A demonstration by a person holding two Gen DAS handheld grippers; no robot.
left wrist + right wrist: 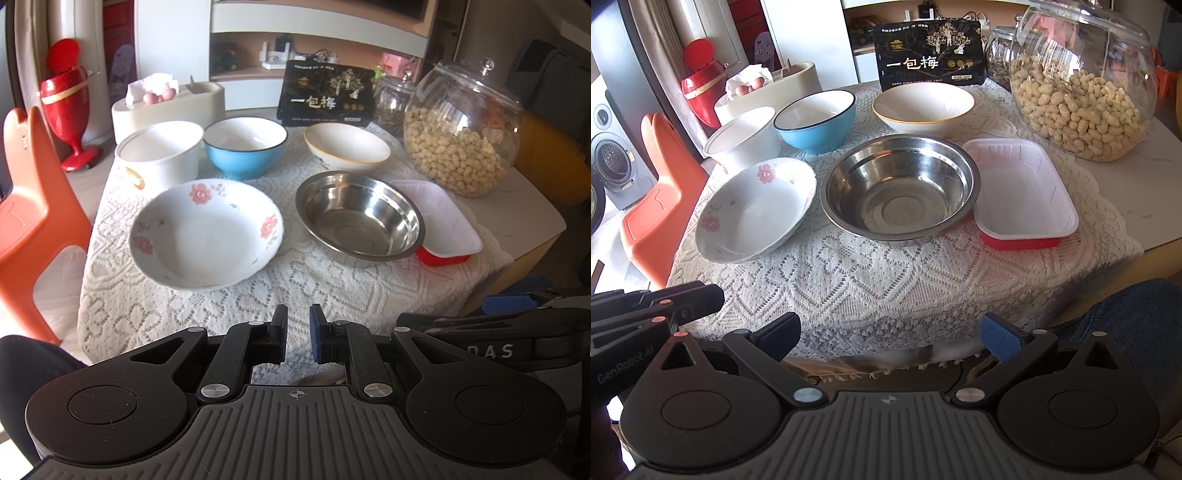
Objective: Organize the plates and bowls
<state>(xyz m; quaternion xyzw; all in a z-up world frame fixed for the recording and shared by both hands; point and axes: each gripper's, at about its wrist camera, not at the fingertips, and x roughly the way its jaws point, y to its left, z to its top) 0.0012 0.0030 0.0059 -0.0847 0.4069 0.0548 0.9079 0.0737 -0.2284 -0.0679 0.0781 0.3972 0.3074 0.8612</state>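
Left wrist view: floral bowl (206, 233) centre-left, steel bowl (359, 215) centre-right, both empty; blue bowl (245, 147), white tub (159, 154) and cream bowl (346, 148) behind, empty too. Big jar (462, 131) upper right holds peanuts. Left gripper (298, 334) bottom centre, over the lace cloth (258, 288), jaws nearly closed on nothing. Right wrist view: same dishes mid-frame; red tray (1021, 194) w/ white inside, touching steel bowl's right rim, empty. Right gripper (892, 334) at bottom edge, jaws wide apart, holding nothing.
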